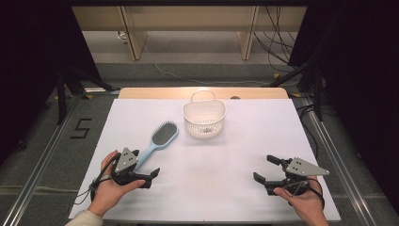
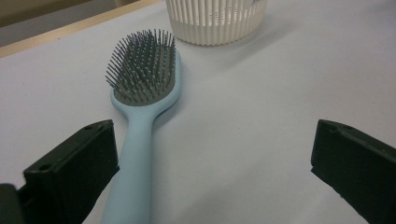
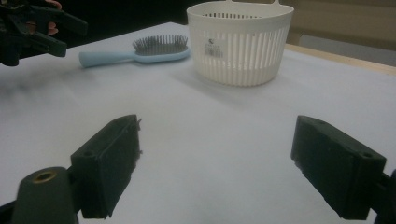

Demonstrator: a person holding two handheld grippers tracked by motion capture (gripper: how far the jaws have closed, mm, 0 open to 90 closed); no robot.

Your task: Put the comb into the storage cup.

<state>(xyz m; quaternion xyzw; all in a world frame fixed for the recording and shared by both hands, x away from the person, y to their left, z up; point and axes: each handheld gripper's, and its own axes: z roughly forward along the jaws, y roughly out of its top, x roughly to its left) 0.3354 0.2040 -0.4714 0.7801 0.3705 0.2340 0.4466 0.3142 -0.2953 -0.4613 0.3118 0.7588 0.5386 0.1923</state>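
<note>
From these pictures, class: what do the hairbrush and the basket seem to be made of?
Hairbrush: likely plastic, smooth pale-blue moulded body, dark grey bristles on a grey pad. Basket: likely plastic, matte cream-white, thin moulded ribs with slots.

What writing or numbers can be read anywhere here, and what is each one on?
"5": a dark figure marked on the grey floor left of the table.
Unreadable: a small sticker label with a dark logo on the white basket, print too small to make out.
The blue hairbrush shows no writing.
</note>
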